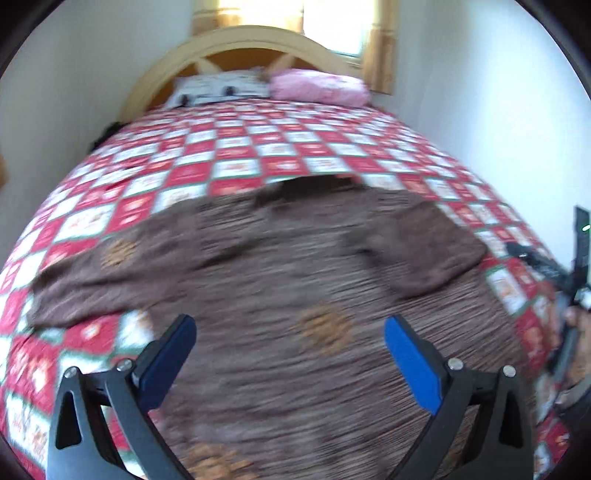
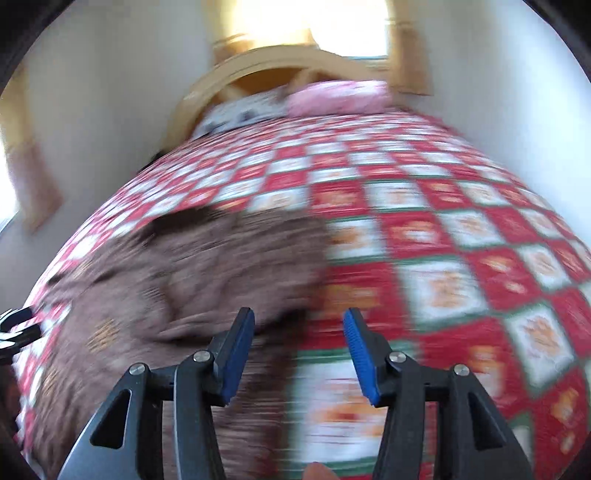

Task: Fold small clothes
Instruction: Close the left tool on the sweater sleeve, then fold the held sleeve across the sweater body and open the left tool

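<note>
A small brown top [image 1: 295, 266] with orange patches lies spread flat on the red-and-white checked bedspread [image 1: 236, 147], sleeves out to both sides. My left gripper [image 1: 290, 325] hangs open and empty above the top's lower middle. In the right wrist view the same brown top [image 2: 177, 280] fills the left half. My right gripper [image 2: 298, 321] is open and empty above the top's right edge, where it meets the bedspread [image 2: 461, 229]. The right gripper also shows at the far right of the left wrist view [image 1: 569, 280]. Both views are blurred.
A wooden headboard [image 1: 255, 40] stands at the far end with a white pillow [image 1: 221, 88] and a pink pillow [image 1: 321, 86]. White walls flank the bed on both sides. A bright window [image 2: 314, 18] is behind the headboard.
</note>
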Available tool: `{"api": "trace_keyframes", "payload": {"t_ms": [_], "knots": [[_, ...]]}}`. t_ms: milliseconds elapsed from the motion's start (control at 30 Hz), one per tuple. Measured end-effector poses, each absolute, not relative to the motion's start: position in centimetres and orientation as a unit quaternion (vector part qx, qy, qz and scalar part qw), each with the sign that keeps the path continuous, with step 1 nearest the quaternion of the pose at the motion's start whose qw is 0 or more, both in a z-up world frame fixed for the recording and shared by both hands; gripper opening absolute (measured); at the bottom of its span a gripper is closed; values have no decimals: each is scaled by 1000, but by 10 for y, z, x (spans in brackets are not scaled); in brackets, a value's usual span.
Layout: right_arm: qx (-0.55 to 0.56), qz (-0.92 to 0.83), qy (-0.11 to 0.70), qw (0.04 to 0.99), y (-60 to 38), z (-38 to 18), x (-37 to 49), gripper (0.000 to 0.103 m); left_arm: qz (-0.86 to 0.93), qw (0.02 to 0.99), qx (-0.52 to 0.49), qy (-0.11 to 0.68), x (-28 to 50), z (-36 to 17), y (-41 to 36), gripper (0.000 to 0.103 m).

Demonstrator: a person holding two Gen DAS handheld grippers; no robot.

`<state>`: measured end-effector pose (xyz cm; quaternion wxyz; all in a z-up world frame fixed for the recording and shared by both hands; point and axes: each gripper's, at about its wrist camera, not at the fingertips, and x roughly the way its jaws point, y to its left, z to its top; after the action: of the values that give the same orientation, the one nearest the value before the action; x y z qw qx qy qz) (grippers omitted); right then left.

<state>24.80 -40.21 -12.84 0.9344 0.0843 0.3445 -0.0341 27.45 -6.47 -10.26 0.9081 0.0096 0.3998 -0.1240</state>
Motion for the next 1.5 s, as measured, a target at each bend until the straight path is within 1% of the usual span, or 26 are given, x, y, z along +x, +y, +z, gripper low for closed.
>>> {"api": "trace_keyframes", "payload": {"t_ms": [133,200,333,367,400,433,467,500,633,767,833,967,1167,1200,1267,1333,1367,1400,1467,1500], "knots": [[122,-70,321,937,-433,-138,240,52,-160,900,27,405,303,-108,-118,96],[137,-71,312,937,-437,-142,237,52,-173,885,20,431,325,-122,-142,83],[142,-55,281,948,-441,-146,227,52,-153,870,23,468,359,-150,-172,73],[141,-54,279,948,-441,-150,227,52,-143,865,23,479,366,-157,-174,68],[141,-57,283,947,-442,-153,227,52,-138,858,13,494,372,-164,-175,53],[144,-57,286,946,-443,-154,229,52,-152,853,-6,500,377,-169,-174,42],[145,-56,285,946,-443,-154,229,52,-161,854,-15,494,376,-167,-174,23],[147,-55,283,946,-444,-154,228,52,-178,854,-26,489,375,-166,-174,10],[161,-51,282,944,-450,-156,229,52,-178,862,-10,474,373,-154,-173,9],[157,-52,288,943,-449,-158,230,52,-162,882,-1,442,375,-128,-154,9],[152,-52,290,943,-447,-158,231,52,-154,888,8,433,381,-124,-147,9],[149,-51,294,943,-446,-159,232,52,-135,891,21,434,396,-129,-139,9],[148,-49,303,940,-446,-161,236,52,-116,878,22,464,401,-165,-129,10],[147,-48,305,940,-446,-162,236,52,-111,876,26,468,402,-170,-129,15],[148,-47,308,939,-446,-163,237,52,-107,880,25,463,400,-173,-128,18],[149,-46,310,938,-446,-163,237,52,-96,884,30,456,397,-169,-127,27],[150,-45,311,937,-446,-164,238,52,-89,887,37,452,393,-165,-128,35],[150,-44,314,937,-446,-165,239,52,-87,889,42,447,389,-163,-127,46],[149,-43,319,935,-446,-166,241,52,-79,892,61,441,382,-163,-125,59],[148,-44,321,934,-445,-166,242,52,-77,894,72,435,376,-162,-124,59]]}}
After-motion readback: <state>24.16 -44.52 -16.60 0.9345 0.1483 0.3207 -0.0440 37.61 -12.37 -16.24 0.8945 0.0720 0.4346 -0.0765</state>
